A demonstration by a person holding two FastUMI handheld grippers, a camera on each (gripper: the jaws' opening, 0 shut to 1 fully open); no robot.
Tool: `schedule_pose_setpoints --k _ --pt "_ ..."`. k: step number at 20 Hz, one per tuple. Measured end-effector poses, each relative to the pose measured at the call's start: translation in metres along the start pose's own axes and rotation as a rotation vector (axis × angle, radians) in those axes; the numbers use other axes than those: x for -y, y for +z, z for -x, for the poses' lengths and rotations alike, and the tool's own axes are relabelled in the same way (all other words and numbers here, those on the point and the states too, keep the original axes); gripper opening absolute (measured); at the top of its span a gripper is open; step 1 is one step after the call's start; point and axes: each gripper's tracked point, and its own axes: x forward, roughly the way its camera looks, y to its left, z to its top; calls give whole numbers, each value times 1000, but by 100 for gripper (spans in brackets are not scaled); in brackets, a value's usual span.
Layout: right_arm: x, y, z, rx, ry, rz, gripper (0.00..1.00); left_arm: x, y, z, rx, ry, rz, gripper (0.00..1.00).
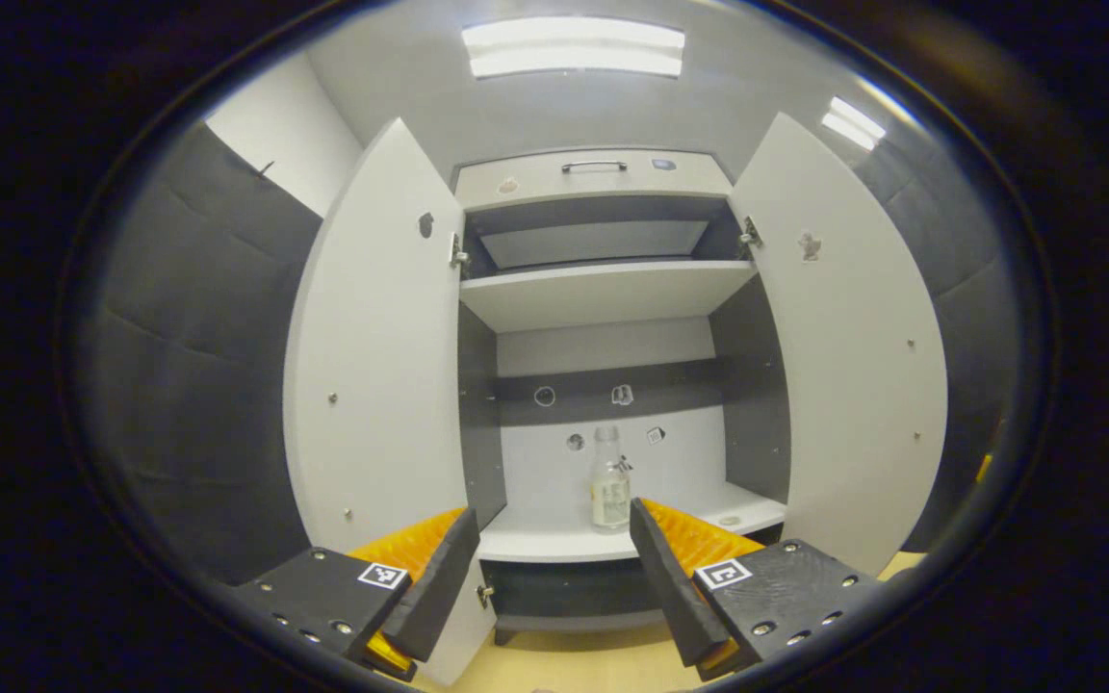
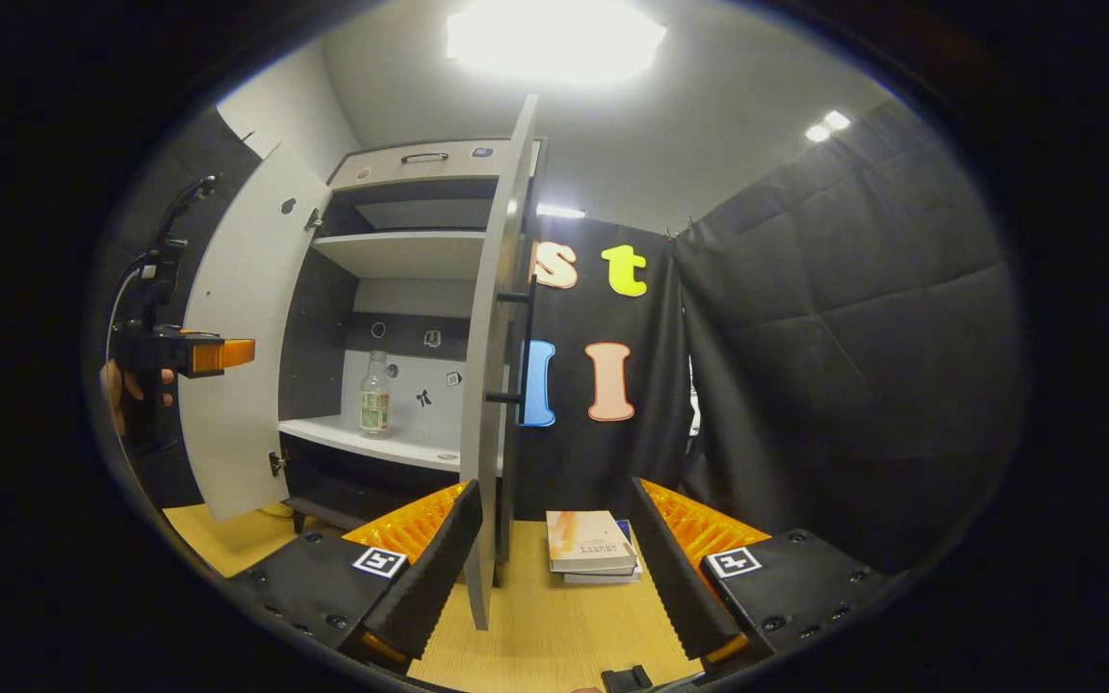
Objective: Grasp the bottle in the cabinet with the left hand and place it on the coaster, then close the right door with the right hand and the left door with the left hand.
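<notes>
Before the open cabinet (image 1: pixel 603 289), left claw (image 1: pixel 554 568) spread wide, empty, bottle (image 1: pixel 609 481) beyond, right claw (image 2: pixel 554 568) apart, empty.

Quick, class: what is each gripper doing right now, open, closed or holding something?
Left gripper: open, empty, facing the bottle in the cabinet.
Right gripper: open, empty.

Cloth-walled booth (image 2: pixel 834 318) with cabinet (image 1: pixel 603 289)

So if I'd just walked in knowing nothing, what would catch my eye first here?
Probably the tall white cabinet with both doors flung wide, and the lone clear glass bottle standing upright on its lower shelf. Next, the small stack of books lying on the light wooden table beside the right door.
</notes>
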Motion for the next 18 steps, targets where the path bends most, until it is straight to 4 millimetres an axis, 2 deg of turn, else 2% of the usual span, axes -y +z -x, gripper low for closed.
schedule_pose_setpoints --k 4,6,11,18 --pt "8 -4 -8 -14 -61 4 97 8 5 -39 6 -48 24 90" --pt "11 -5 -11 -17 -89 -1 97 13 4 -58 3 -73 50 92" --pt "21 -10 -18 -32 -182 4 97 20 4 -115 9 -112 73 92" --pt "41 -16 -21 -43 -314 -1 97 43 -11 -189 -10 -184 90 91"
